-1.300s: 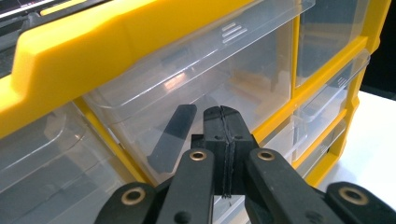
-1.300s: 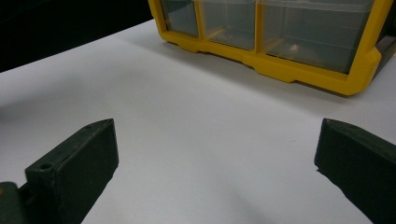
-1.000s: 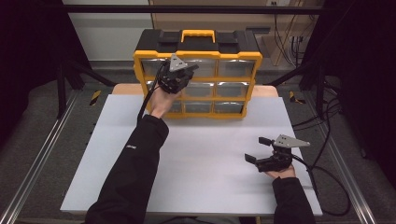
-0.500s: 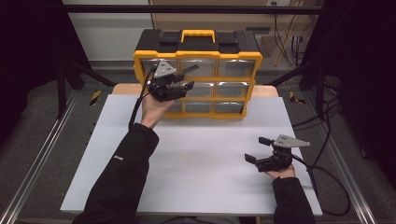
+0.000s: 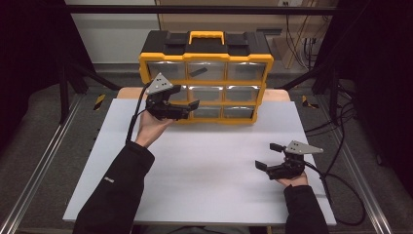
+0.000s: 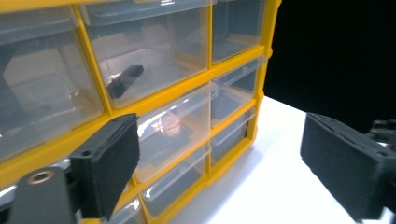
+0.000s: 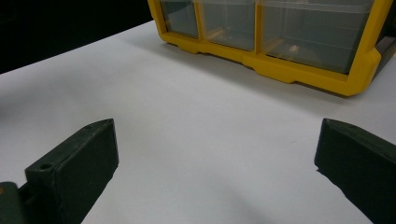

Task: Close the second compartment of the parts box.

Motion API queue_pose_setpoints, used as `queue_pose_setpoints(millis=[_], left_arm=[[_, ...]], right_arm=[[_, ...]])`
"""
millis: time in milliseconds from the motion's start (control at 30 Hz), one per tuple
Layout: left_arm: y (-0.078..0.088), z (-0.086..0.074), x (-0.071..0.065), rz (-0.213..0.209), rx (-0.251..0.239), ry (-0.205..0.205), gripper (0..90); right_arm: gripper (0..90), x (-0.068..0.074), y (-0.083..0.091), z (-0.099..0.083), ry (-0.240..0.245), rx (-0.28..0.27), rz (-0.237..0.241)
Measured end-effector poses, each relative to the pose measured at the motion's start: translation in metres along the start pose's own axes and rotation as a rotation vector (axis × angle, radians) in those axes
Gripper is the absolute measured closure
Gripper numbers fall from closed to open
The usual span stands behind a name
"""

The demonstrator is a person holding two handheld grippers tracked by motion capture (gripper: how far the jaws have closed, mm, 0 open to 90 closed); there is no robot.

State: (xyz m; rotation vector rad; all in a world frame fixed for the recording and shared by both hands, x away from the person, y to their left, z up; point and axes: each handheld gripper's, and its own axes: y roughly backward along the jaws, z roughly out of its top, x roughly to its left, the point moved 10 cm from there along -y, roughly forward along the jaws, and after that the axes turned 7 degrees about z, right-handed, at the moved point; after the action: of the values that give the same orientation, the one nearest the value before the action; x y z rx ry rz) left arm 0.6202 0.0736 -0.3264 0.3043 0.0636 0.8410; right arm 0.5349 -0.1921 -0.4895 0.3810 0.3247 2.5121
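My left tool [image 5: 187, 108], jaws just opening with nothing between them, hangs before the yellow clear-drawered plastic organiser box [image 5: 206, 68] standing at the white bench [image 5: 195, 170]'s far edge, while my right tool [image 5: 267, 157] gapes empty.

Both hand-held grippers [image 5: 187, 108] [image 5: 267, 157] wide open, empty

Drawer cabinet [image 5: 206, 73] at table's [image 5: 204, 165] far edge; left gripper [image 5: 187, 108] before its left drawers; right gripper [image 5: 265, 157] near right.
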Motion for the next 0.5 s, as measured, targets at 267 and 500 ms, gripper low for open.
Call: queue_pose_setpoints(millis=[267,500], left_arm=[[0.017,-0.01,-0.002,-0.018,-0.009,0.015,2.2],[0.031,-0.021,-0.004,-0.037,-0.019,0.029,1.9]], right_arm=[[0.2,0.0,0.0,0.0,-0.001,0.001,0.0],[0.2,0.0,0.0,0.0,-0.001,-0.001,-0.002]])
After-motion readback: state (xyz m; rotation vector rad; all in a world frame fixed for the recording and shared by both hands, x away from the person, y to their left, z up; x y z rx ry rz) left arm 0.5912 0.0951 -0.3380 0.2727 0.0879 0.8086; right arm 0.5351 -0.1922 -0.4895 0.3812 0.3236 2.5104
